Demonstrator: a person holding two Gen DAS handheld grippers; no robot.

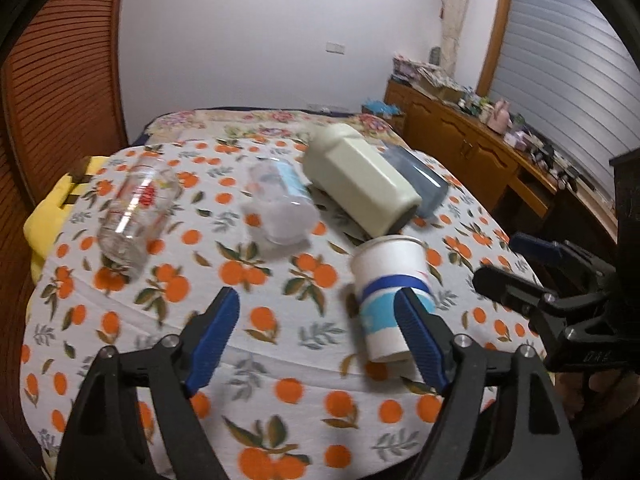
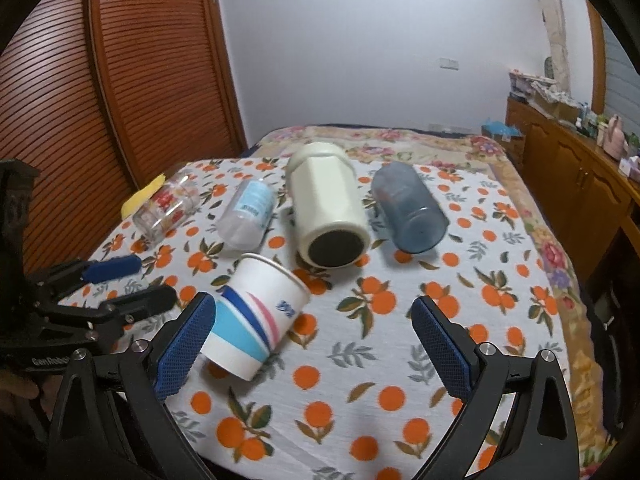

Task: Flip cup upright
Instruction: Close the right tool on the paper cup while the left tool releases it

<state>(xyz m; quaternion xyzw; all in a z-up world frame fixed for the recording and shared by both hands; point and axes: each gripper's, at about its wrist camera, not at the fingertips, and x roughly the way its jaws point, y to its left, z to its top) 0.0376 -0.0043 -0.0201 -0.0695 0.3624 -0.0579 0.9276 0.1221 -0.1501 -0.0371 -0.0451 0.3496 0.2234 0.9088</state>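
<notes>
Your two grippers face a table covered by an orange-print cloth (image 1: 280, 360). Five containers lie tipped on it. The nearest to you is the paper cup (image 1: 390, 296), white with blue bands, and it appears to be the one within reach for this task.

In the left wrist view, your left gripper (image 1: 316, 340) has its jaws spread wide, holding nothing. The cup lies just off to the right of the gap, right beside the right blue pad (image 1: 420, 340); that pad overlaps the cup's base end, and I cannot tell whether they touch. The cup's long axis runs away from you, rim at the far end, base at the near end.

In the right wrist view, your right gripper (image 2: 312, 344) is also spread wide and holding nothing. Here the cup (image 2: 260, 312) lies at the left of the gap, against or just beside the left blue pad (image 2: 186, 344). Its rim points up and away to the left, its base toward you.

So the cup sits between your two grippers, near both. Judging from these views, neither jaw yet straddles it; each would need to shift sideways toward the other to centre the cup.

Beyond the cup, well apart from the jaws, lie a cream bottle (image 2: 326, 208), a blue-grey tumbler (image 2: 408, 210), a frosted plastic cup (image 2: 248, 216) and a clear printed glass (image 2: 168, 208).
</notes>
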